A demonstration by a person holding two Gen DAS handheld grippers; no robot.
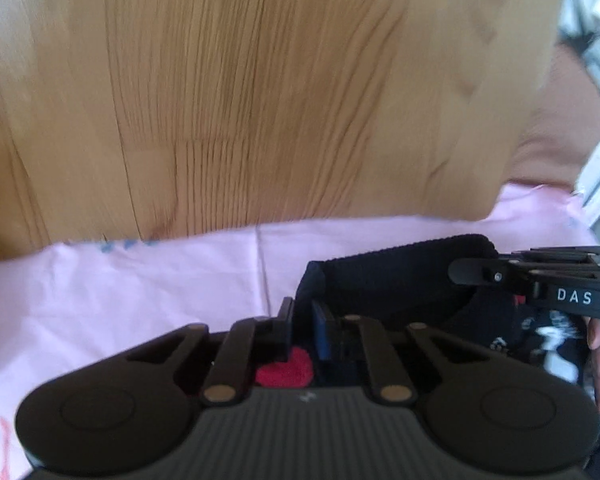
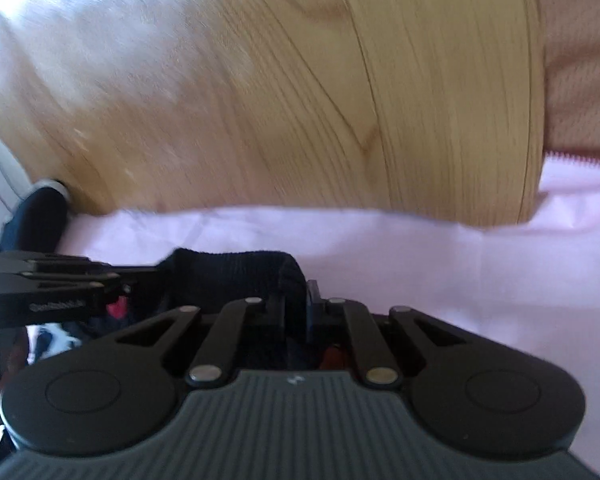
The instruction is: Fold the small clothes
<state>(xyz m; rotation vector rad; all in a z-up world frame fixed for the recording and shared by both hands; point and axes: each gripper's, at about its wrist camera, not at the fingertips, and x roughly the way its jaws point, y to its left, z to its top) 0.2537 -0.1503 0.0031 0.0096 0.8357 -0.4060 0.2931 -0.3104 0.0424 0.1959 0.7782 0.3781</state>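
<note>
In the left wrist view, the left hand-held gripper (image 1: 303,330) is sitting at the lower centre of the frame with its jaws pressed together on one corner of a dark garment (image 1: 400,280). The dark ribbed edge is stretching from there toward the right side of the frame, where the right hand-held gripper (image 1: 466,270) is coming in and is pinching the other end. A red patch (image 1: 286,368) and a white print on the cloth are showing low in the frame. Under it a pink cloth (image 1: 140,280) is lying on the wooden counter (image 1: 240,80), which is filling the upper half.

In the right wrist view, the right hand-held gripper (image 2: 298,304) is at the lower centre, closed on the dark edge of the garment (image 2: 228,276). The left hand-held gripper (image 2: 156,270) is holding it from the left side of the frame.

I judge that the fold is only starting: both corners are gripped and the edge is being held taut between them, but no finished fold is visible yet. Carrying the edge over, laying it down and letting go are still to be done.
</note>
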